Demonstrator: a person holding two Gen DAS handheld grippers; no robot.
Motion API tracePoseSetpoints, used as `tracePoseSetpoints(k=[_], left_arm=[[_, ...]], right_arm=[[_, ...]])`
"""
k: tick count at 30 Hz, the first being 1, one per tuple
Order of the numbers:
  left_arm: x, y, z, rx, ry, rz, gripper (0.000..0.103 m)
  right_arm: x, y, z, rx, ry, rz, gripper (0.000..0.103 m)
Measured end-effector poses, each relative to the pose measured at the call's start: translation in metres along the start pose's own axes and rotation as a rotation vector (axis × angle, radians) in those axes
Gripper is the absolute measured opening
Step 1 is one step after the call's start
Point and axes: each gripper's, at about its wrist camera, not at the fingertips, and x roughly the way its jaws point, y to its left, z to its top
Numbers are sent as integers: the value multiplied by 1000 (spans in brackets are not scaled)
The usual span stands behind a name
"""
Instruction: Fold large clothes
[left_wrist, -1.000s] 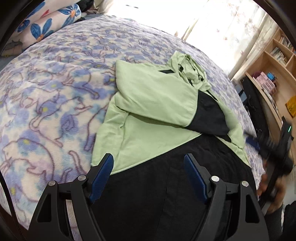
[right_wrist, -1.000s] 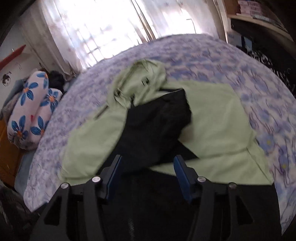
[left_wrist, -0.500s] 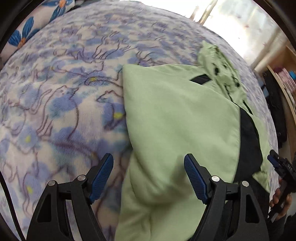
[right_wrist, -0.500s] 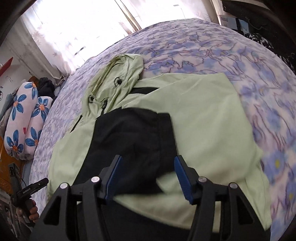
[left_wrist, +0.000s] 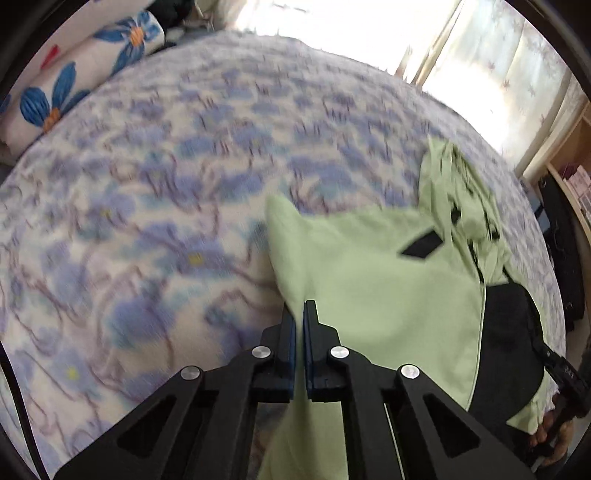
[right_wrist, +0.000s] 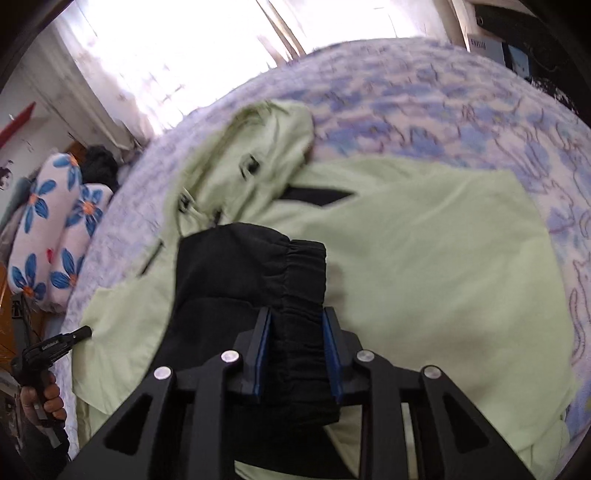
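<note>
A light-green hooded jacket (left_wrist: 388, 295) with black panels lies spread on a bed (left_wrist: 147, 206) covered in a blue-and-lilac floral blanket, hood (right_wrist: 266, 147) toward the window. A black elastic cuff (right_wrist: 295, 266) rests across the jacket's middle. The left gripper (left_wrist: 300, 314) is clenched on the jacket's green edge at the bed side, fabric pinched between its nearly touching fingers. The right gripper (right_wrist: 295, 325) is closed around the gathered black cuff, fingers pressing both sides. Flower-print pillows (right_wrist: 51, 229) lie beyond the bed.
</note>
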Motion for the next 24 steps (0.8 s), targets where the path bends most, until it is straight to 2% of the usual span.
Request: tracePoseSetpoints(k=[1, 3, 4, 6, 8, 9, 10, 11, 12, 15, 18, 19, 20, 21, 22, 24], left_arm=[[2, 2, 4, 7, -10, 19, 2], [14, 8, 7, 14, 24, 46, 2], [21, 11, 6, 13, 48, 56, 2], [29, 16, 5, 6, 85, 56, 8], [33, 22, 5, -24, 122, 28, 36], [32, 27, 4, -38, 124, 10, 46], [32, 30, 6, -58, 121, -8, 66], [33, 31, 5, -66, 114, -18, 73], [34, 31, 7, -76, 106, -30, 73], [48, 29, 9, -109, 132, -78, 73], [66, 21, 11, -131, 157, -64, 72], [68, 17, 12, -130, 151, -48, 58], [71, 12, 14, -120, 134, -23, 28], [74, 7, 18, -111, 131, -19, 17], [75, 5, 20, -110, 129, -15, 13], [74, -5, 22, -77, 104, 13, 12]], right_arm=[[-1, 3, -1, -15, -18, -12, 26], [7, 4, -4, -48, -11, -86, 26], [18, 2, -7, -55, 39, -144, 27], [28, -5, -13, -47, 107, -153, 31], [21, -10, -12, -25, 104, -130, 37], [17, -14, -10, -1, 101, -100, 44], [13, -18, -7, 19, 92, -72, 48], [11, -23, -4, 43, 82, -42, 55], [11, -26, 0, 59, 79, -24, 58], [25, -28, 10, 83, 92, -24, 58], [43, -24, 20, 89, 91, -35, 59], [46, -22, 22, 83, 80, -37, 59], [49, -20, 24, 74, 70, -43, 57], [52, -17, 26, 64, 69, -59, 35], [54, -13, 28, 42, 69, -85, 32], [52, -8, 30, -8, 60, -127, 31]])
